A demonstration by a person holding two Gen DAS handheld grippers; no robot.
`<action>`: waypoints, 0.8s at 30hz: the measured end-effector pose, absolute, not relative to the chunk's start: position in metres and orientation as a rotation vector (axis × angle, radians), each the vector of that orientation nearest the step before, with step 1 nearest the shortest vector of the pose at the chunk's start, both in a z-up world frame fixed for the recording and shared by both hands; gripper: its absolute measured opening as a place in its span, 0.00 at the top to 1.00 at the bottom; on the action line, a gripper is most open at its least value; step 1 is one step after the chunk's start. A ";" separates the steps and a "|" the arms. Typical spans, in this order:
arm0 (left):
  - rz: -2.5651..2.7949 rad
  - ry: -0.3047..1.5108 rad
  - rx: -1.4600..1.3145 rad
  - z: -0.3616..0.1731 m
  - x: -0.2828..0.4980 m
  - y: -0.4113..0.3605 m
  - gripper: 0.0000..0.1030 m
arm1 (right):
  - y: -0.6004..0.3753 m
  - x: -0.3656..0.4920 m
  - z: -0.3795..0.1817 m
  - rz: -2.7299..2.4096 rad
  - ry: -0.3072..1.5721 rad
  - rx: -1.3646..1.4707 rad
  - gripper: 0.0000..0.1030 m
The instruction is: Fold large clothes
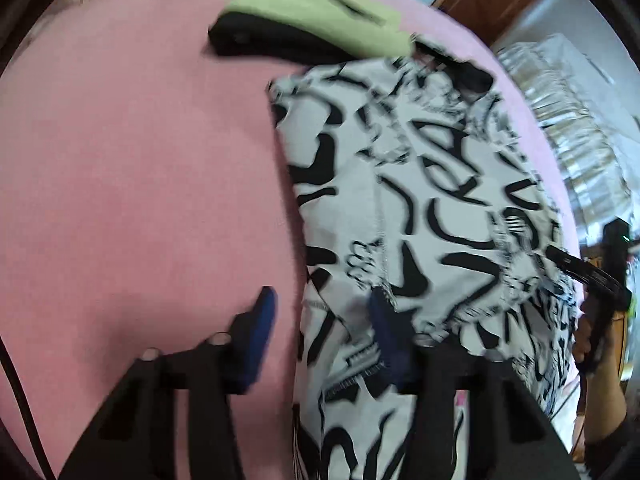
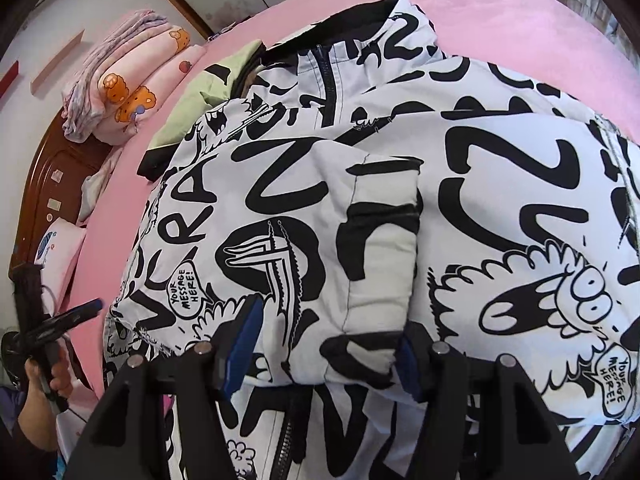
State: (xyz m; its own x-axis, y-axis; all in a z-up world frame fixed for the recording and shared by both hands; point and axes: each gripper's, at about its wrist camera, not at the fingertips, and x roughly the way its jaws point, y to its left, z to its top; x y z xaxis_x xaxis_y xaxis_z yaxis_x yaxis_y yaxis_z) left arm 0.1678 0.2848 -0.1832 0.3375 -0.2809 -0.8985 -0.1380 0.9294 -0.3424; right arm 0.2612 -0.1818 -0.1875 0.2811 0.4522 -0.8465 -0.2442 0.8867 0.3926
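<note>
Pink bed (image 1: pixel 132 168) bears jacket (image 2: pixel 360 184); right gripper (image 2: pixel 324 344) straddles its sleeve.

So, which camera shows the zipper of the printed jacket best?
The right wrist view. There the printed jacket lies sharp, and its dark zipper runs down from the collar. In the left wrist view the jacket is blurred by motion and turned sideways; I cannot make out a zipper there.
</note>
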 end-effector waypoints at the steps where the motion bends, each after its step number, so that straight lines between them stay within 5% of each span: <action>1: -0.090 1.245 -0.380 -0.190 0.172 0.283 0.59 | -0.182 0.262 -0.189 0.469 1.202 0.204 0.42; 6: -0.076 1.261 -0.314 -0.200 0.180 0.265 0.59 | -0.180 0.267 -0.196 0.455 1.221 0.159 0.62; 9: -0.092 1.270 -0.349 -0.199 0.182 0.269 0.53 | -0.183 0.270 -0.198 0.459 1.228 0.180 0.65; 12: -0.082 1.277 -0.381 -0.202 0.183 0.273 0.33 | -0.188 0.273 -0.201 0.445 1.240 0.222 0.65; 16: -0.060 1.293 -0.369 -0.212 0.180 0.275 0.31 | -0.183 0.272 -0.204 0.435 1.227 0.193 0.65; 17: -0.051 1.292 -0.351 -0.214 0.180 0.271 0.34 | -0.181 0.272 -0.203 0.433 1.224 0.178 0.65; 19: -0.090 1.288 -0.324 -0.213 0.179 0.261 0.82 | -0.179 0.270 -0.199 0.424 1.202 0.143 0.70; 21: -0.029 1.263 -0.208 -0.209 0.178 0.245 0.87 | -0.178 0.267 -0.190 0.423 1.170 0.128 0.82; 24: 0.004 1.228 -0.064 -0.211 0.175 0.225 0.89 | -0.181 0.260 -0.177 0.429 1.071 0.115 0.85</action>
